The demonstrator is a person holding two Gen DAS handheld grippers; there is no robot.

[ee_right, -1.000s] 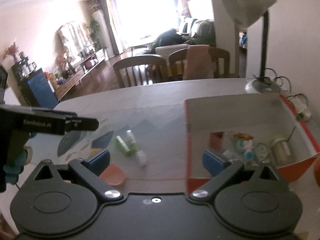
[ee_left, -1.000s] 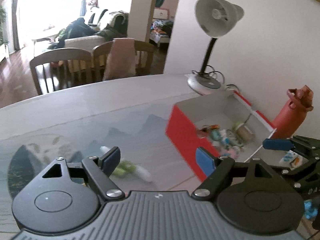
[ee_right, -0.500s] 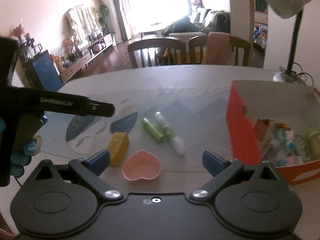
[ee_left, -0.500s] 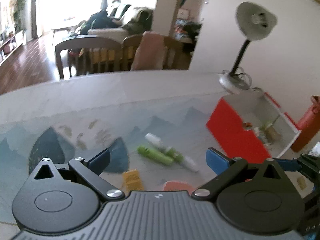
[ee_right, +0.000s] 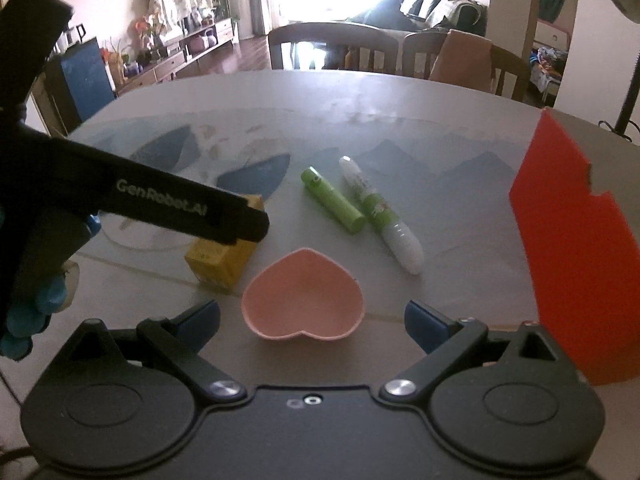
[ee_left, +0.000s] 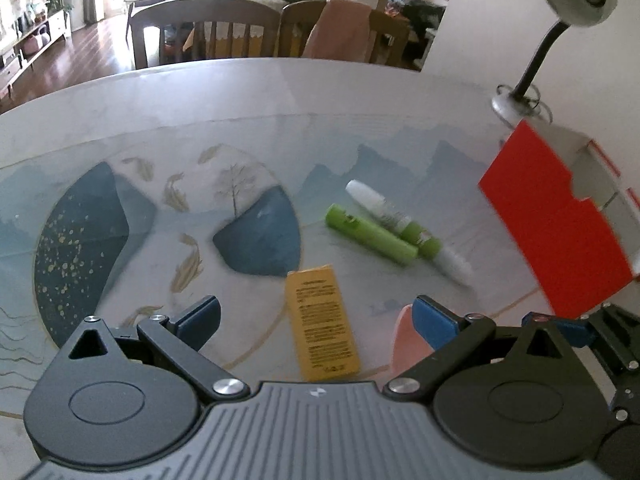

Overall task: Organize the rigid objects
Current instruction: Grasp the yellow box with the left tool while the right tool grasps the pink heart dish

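Note:
A yellow box (ee_left: 324,320) lies flat on the table mat, in line with the wide gap of my open left gripper (ee_left: 316,316); the pads do not touch it. A pink heart-shaped dish (ee_right: 304,300) sits just ahead of my open right gripper (ee_right: 314,320), which holds nothing. A green tube (ee_right: 332,200) and a white-and-green tube (ee_right: 380,216) lie side by side farther out. The red-sided box (ee_right: 576,240) stands at the right. In the right wrist view the left gripper's finger (ee_right: 180,208) reaches over the yellow box (ee_right: 222,264).
A desk lamp (ee_left: 520,96) stands behind the red-sided box (ee_left: 556,224) by the wall. Wooden chairs (ee_right: 332,48) line the table's far edge. A hand in a blue glove (ee_right: 24,312) holds the left gripper. The mat (ee_left: 88,232) shows bare at the left.
Both views have swung away from the red-sided box to the loose items and come down closer to the table. The left jaws have spread wider. The yellow box and pink dish have come into view.

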